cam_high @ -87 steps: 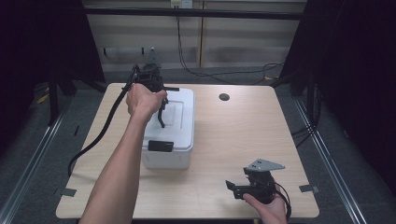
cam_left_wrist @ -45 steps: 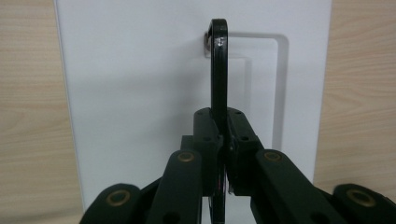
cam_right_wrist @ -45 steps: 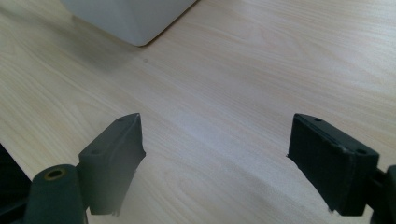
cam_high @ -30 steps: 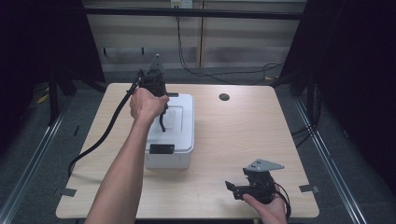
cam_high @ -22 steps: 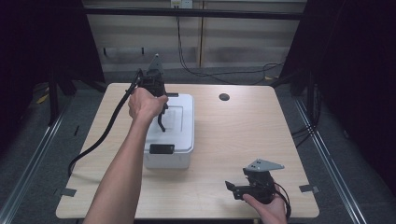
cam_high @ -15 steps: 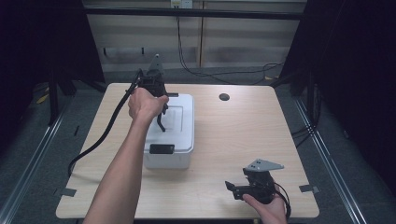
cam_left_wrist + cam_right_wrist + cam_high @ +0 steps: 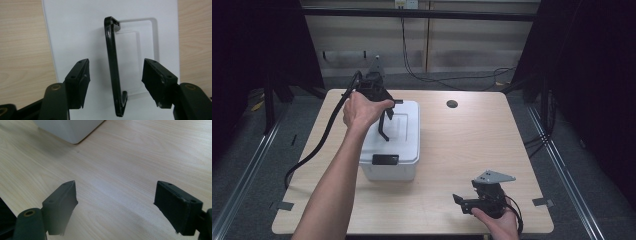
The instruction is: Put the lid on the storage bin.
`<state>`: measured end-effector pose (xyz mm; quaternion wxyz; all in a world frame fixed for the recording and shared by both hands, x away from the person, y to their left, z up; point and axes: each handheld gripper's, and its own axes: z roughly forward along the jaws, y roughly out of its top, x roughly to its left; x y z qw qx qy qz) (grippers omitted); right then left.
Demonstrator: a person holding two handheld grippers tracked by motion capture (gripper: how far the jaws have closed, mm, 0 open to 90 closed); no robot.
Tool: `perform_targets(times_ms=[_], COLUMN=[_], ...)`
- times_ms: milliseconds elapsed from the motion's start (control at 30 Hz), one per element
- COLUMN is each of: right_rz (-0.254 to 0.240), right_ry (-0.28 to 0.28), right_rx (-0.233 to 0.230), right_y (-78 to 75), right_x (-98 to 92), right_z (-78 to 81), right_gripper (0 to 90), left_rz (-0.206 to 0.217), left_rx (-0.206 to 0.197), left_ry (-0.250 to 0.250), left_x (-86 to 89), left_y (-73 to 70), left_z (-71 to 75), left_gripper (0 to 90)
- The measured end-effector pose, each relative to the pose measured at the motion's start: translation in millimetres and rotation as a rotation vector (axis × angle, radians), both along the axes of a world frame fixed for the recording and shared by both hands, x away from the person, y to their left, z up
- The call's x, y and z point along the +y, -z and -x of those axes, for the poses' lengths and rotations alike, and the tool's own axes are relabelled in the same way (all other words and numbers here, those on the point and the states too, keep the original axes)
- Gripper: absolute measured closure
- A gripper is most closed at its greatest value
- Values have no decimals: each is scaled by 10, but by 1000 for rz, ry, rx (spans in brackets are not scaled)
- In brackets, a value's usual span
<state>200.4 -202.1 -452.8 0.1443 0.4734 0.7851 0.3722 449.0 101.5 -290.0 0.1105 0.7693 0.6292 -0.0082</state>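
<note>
Little has changed over the last few seconds: the left hand-held gripper (image 7: 382, 117) hovers as before above the white plastic box (image 7: 393, 145), jaws spread wide to either side of the raised black handle (image 7: 113, 70) (a thin, hooked bar) without touching it. The right hand-held gripper (image 7: 474, 199) has stayed low at the counter's (image 7: 462, 140) near right corner, jaws also apart. The counter is pale wood grain with a dark round hole (image 7: 452, 104) near its far edge; black curtains flank it.
</note>
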Motion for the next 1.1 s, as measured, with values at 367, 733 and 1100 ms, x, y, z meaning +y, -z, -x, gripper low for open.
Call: perform_targets(times_ms=[367,733,1100], right_rz=[0,0,-1], right_ry=[5,11,18], right_rx=[4,10,10], right_y=[5,9,12], right_x=[3,4,-1], right_z=[-9,-15,-23], right_gripper=[171,172,172], left_rz=[90,197,186], left_rx=[-98,-179,-277], left_ry=[138,253,317], left_x=[157,675,1074], left_y=[-155,-1,157], left_z=[57,195,395], left_gripper=[197,166,172])
